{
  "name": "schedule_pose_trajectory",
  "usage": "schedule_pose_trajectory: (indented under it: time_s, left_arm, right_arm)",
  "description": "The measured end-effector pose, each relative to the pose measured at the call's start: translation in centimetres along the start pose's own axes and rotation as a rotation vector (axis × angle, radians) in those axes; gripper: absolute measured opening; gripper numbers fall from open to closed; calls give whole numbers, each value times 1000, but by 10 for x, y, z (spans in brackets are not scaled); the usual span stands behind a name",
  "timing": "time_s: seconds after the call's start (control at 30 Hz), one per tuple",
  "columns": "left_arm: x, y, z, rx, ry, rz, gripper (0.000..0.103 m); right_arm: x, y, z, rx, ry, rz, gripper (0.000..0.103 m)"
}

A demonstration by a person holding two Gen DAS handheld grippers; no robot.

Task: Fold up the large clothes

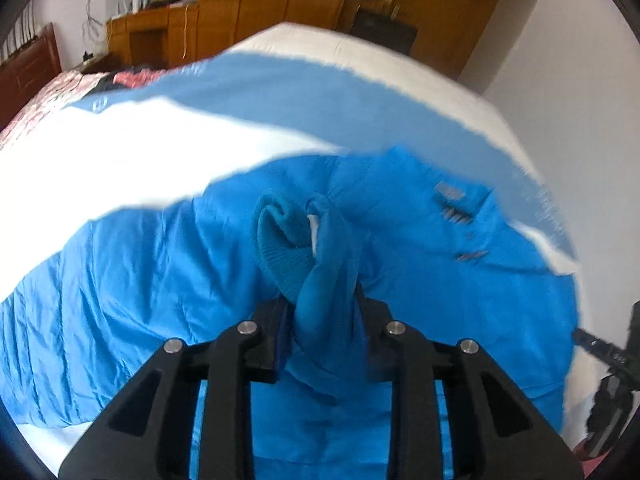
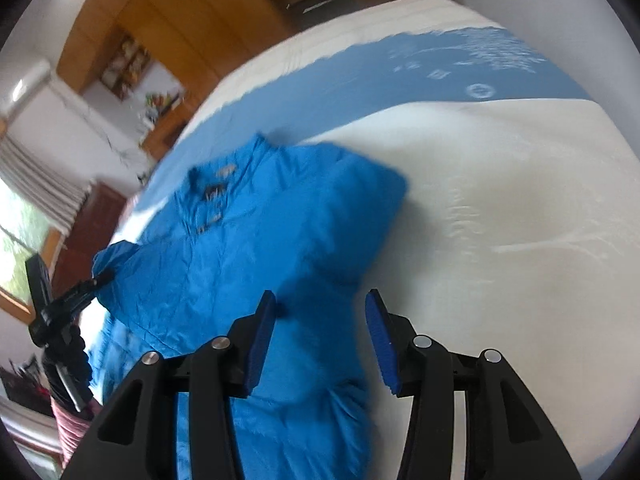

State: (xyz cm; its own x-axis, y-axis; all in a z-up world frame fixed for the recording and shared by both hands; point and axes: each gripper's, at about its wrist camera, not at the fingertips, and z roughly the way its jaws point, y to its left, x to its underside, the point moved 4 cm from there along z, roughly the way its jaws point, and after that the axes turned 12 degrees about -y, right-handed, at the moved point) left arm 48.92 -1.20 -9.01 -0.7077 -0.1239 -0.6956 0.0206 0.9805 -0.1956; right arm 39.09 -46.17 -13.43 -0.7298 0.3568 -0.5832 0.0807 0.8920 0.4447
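A bright blue padded jacket (image 1: 140,280) lies spread on a bed, its collar with metal snaps (image 1: 452,200) toward the far right. My left gripper (image 1: 320,296) is shut on a bunched sleeve end with a ribbed cuff (image 1: 280,248), lifted off the jacket body. In the right wrist view the jacket (image 2: 248,240) lies folded at its right side. My right gripper (image 2: 320,296) hovers open over its near edge, blue pads (image 2: 380,328) bare, nothing between them. The left gripper's fingers (image 2: 92,282) show at the jacket's left edge.
The bed cover (image 2: 500,200) is white with a wide blue band (image 1: 320,92) across it. A red patterned quilt (image 1: 40,104) lies at the far left. Wooden wardrobes (image 1: 260,0) and a cluttered desk (image 1: 152,28) stand behind the bed. A white wall (image 1: 560,100) runs along the right.
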Motion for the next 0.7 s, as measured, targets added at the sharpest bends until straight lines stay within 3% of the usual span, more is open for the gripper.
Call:
schedule_pose_trajectory:
  time_s: [0.07, 0.13, 0.33, 0.47, 0.57, 0.7]
  left_arm:
    - [8, 10, 12, -37, 25, 18, 40]
    - [15, 16, 19, -33, 45, 25, 43]
    - [10, 29, 2, -14, 49, 7, 47]
    - [-15, 34, -42, -61, -94, -29, 62]
    - [-23, 12, -50, -41, -117, 29, 62]
    - [-13, -29, -27, -2, -46, 118, 63]
  right_arm:
    - [7, 0, 12, 71, 34, -21, 47]
    - [12, -5, 21, 117, 54, -31, 54]
    - [16, -5, 18, 133, 64, -42, 52]
    - [-6, 16, -19, 136, -37, -72, 52]
    - [-17, 38, -26, 114, -56, -111, 53]
    - [-15, 59, 6, 114, 29, -139, 53]
